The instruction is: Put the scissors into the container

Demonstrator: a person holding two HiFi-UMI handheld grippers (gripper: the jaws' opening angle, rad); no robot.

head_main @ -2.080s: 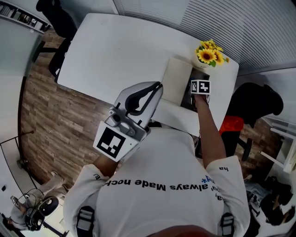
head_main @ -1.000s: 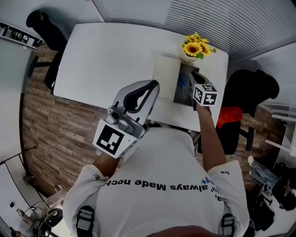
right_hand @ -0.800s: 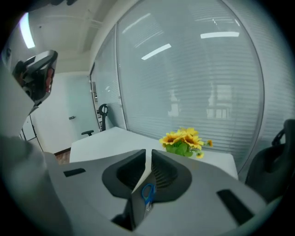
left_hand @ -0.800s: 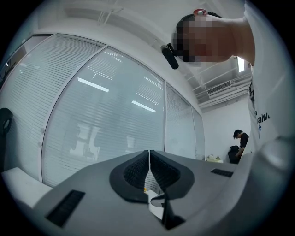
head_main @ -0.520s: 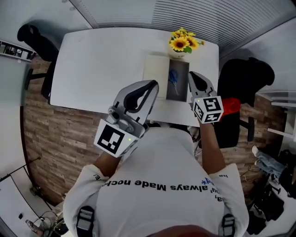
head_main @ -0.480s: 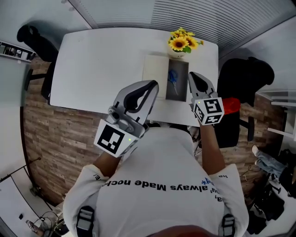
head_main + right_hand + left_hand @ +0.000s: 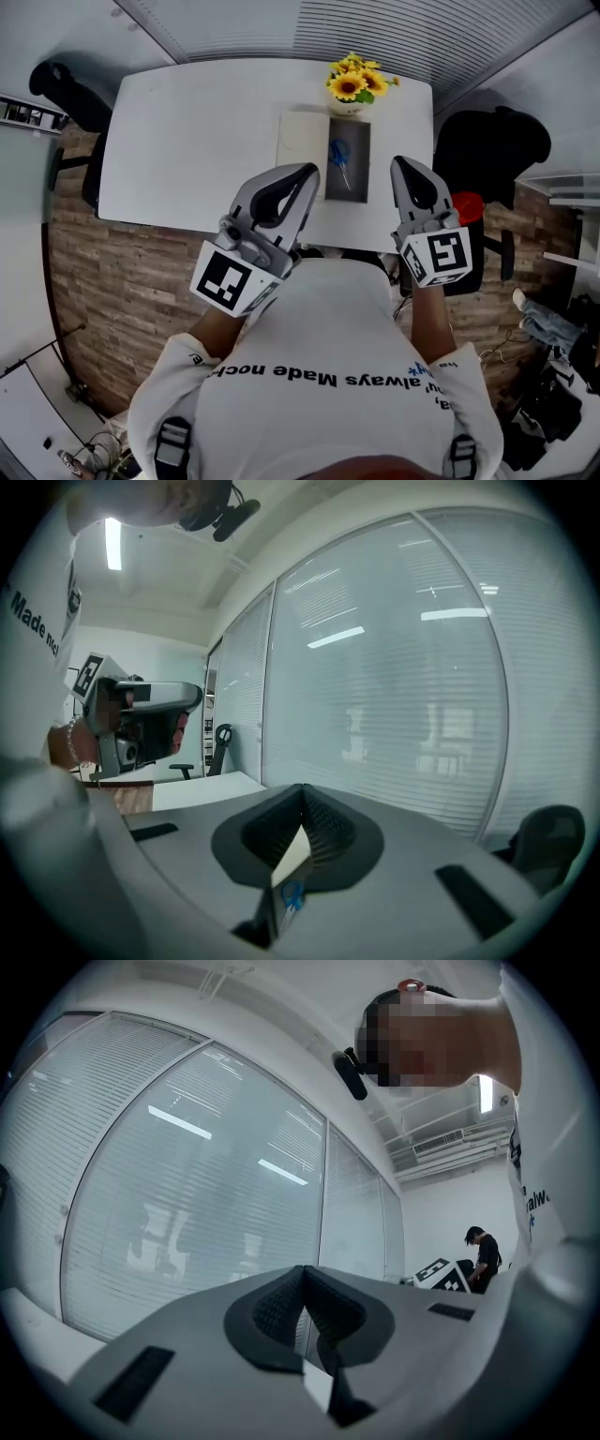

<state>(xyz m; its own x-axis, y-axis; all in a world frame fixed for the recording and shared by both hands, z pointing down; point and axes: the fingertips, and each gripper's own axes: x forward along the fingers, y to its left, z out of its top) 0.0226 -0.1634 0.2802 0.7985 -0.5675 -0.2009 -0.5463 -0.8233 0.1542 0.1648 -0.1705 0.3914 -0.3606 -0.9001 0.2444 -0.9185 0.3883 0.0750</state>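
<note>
Left fingers: the left gripper [image 7: 313, 172] is holding its jaws pressed together at the tips. The ribbed fingers [image 7: 273, 1311] are pinching nothing.
Right fingers: the right gripper [image 7: 402, 165] is likewise keeping its jaws fully together. Its fingers [image 7: 330, 831] are gripping nothing and touching nothing.
Gripper positions: both are hovering over the near edge of the white table [image 7: 206, 122]. The left one is pointing toward the container's near left corner, and the right one is hanging just off the table's right end.
Scissors: the blue-handled scissors [image 7: 339, 160] are lying flat inside the dark container [image 7: 357, 141], handles toward the far side, well apart from both grippers.
Container surroundings: a white flat piece [image 7: 302, 155] is lying against the container's left side. A pot of sunflowers [image 7: 352, 83] is standing just beyond its far end.
Head view only: it is showing the whole table, the flowers, and black chairs at either end.
Right gripper view only: below its closed tips it is catching a sliver of the scissors [image 7: 290, 894] in the container. Off to the side it is showing the left gripper [image 7: 178, 697] raised in a hand.
Left gripper view only: it is looking up at the window blinds [image 7: 187, 1185], with a distant person [image 7: 485, 1252] standing at the back of the room. Neither the table nor the scissors are showing there.
</note>
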